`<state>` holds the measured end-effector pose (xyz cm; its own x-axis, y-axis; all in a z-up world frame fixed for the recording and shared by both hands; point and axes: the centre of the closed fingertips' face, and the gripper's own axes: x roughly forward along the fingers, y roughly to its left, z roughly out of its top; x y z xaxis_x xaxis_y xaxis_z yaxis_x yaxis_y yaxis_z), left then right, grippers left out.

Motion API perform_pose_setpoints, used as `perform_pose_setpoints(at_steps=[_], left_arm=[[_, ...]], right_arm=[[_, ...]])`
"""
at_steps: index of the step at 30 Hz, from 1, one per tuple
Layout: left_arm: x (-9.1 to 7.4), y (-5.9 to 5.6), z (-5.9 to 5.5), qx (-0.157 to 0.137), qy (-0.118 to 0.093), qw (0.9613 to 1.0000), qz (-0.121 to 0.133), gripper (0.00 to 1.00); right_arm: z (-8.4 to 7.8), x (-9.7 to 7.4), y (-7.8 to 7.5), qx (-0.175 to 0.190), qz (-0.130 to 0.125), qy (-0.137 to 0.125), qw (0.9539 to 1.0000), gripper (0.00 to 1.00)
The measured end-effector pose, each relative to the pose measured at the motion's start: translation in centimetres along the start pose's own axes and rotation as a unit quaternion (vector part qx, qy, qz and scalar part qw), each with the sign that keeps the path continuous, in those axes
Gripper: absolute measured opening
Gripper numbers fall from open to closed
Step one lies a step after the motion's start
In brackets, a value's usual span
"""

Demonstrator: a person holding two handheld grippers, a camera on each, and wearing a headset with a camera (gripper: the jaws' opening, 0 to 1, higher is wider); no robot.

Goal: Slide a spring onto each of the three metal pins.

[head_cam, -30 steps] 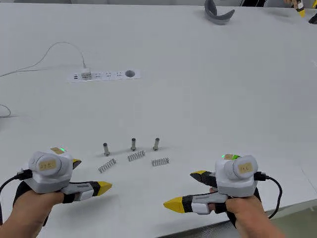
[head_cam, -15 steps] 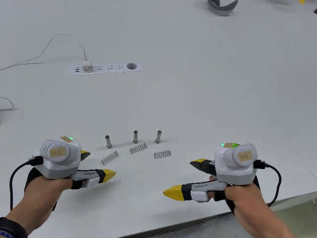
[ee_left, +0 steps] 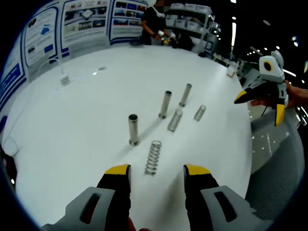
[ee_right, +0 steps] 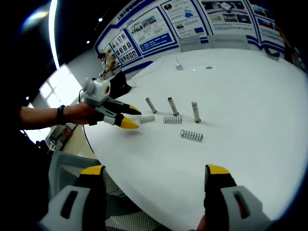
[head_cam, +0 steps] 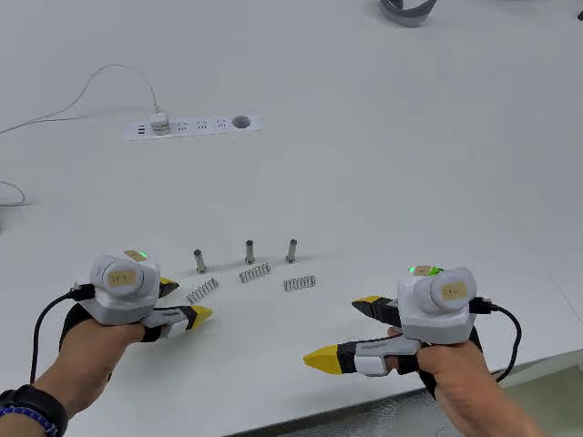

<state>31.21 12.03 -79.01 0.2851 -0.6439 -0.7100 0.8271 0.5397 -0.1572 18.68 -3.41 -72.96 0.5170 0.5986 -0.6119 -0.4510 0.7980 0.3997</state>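
Three short metal pins stand upright in a row on the white table: left pin (head_cam: pixel 199 260), middle pin (head_cam: pixel 250 251), right pin (head_cam: pixel 291 249). A spring lies flat in front of each: left spring (head_cam: pixel 202 289), middle spring (head_cam: pixel 255 272), right spring (head_cam: pixel 299 283). My left gripper (head_cam: pixel 185 300) is open, its yellow tips just short of the left spring (ee_left: pixel 153 157), which lies ahead of the gap between the jaws. My right gripper (head_cam: pixel 344 330) is open and holds nothing, well short of the right spring (ee_right: pixel 191 135). The pins (ee_left: pixel 165 104) carry no springs.
A white power strip (head_cam: pixel 191 126) with a plug and a cable lies at the far left of the table. A grey curved object (head_cam: pixel 407 11) sits at the far edge. The table's front edge runs just below my right hand (head_cam: pixel 547 360).
My left gripper has moved forward and to the right, closer to the left spring. The right gripper has barely shifted. Pins and springs lie as before.
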Motion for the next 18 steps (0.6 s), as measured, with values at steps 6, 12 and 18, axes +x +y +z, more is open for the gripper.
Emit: perform_pose_setpoints(at_steps=[6, 12, 18], left_arm=[[0.8, -0.3, 0.1, 0.021, 0.003, 0.9998, 0.001, 0.4], [1.4, -0.5, -0.1, 0.036, 0.011, 0.9993, 0.006, 0.31], [1.7, 0.1, -0.2, 0.053, 0.014, 0.9981, 0.028, 0.18]], right_arm=[[-0.3, -0.2, -0.3, 0.003, -0.002, 0.0, 1.0, 0.85], [-0.3, -0.3, -0.4, 0.005, -0.003, -0.001, 1.0, 0.85], [-0.4, -0.5, -0.5, 0.008, -0.004, -0.002, 1.0, 0.85]])
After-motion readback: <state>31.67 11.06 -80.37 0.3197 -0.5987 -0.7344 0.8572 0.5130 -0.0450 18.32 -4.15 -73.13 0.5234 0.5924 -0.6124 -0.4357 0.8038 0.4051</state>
